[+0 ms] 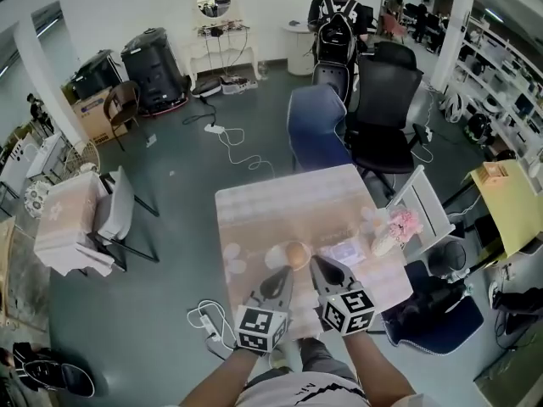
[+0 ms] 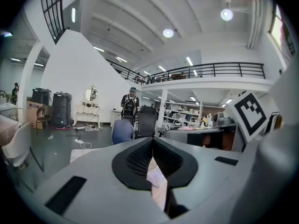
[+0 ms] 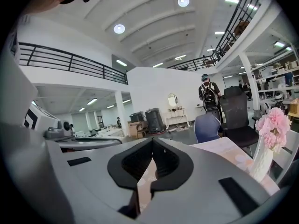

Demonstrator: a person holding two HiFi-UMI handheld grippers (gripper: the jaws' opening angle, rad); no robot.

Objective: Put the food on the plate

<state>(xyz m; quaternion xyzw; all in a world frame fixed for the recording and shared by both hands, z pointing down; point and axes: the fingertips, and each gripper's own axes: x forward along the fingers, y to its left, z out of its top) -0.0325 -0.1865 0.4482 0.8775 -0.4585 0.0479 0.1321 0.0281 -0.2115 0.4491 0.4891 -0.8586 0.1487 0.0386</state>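
In the head view a round tan thing [image 1: 296,253], a plate or a bun, I cannot tell which, lies near the middle of the pale flowered table [image 1: 271,210]. Right of it lies a clear, pale packet [image 1: 344,251]. My left gripper [image 1: 287,272] hovers just short of the round thing, tips pointing at it. My right gripper [image 1: 316,262] sits between the round thing and the packet. In the left gripper view the left gripper [image 2: 153,142] has its jaws meeting at the tips with nothing in them. The right gripper [image 3: 153,143] is likewise shut and empty.
A white vase of pink flowers [image 1: 397,227] stands at the table's right edge, also close on the right in the right gripper view [image 3: 263,153]. A blue chair [image 1: 316,130] and black office chairs [image 1: 386,113] stand beyond the table; a person [image 1: 339,15] stands far back.
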